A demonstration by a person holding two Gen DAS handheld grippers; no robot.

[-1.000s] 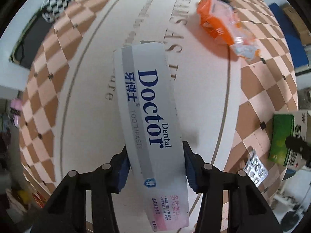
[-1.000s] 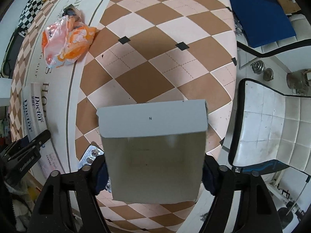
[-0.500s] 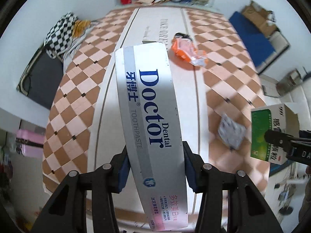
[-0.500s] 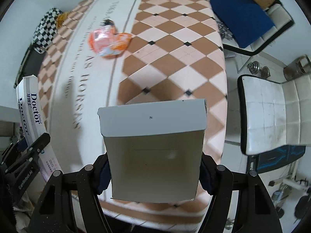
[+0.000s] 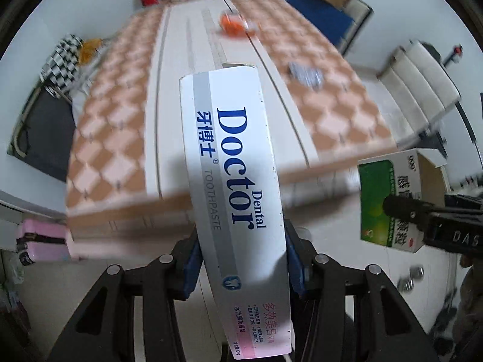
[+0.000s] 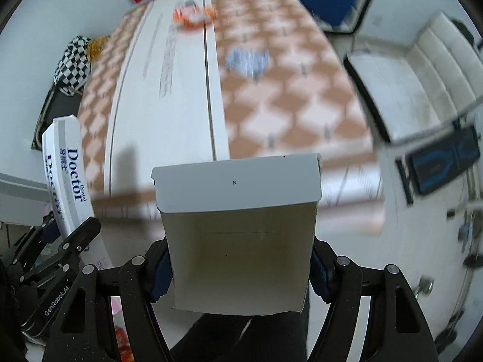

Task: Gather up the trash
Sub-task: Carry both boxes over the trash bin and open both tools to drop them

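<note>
A white Doctor toothpaste box [image 5: 238,181] is clamped lengthwise in the left gripper [image 5: 241,265], and a green medicine carton [image 6: 238,235] is gripped by the right gripper [image 6: 238,271], both lifted clear of the checkered table [image 5: 120,138], likely for binning. An orange wrapper [image 5: 232,24] and blister pack [image 5: 305,74] lie uncollected.

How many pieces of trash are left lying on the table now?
2. An orange wrapper lies far down the table's white centre strip, and a silver blister pack lies nearer, on the checkered part to its right. Motion blur could hide smaller bits.
</note>
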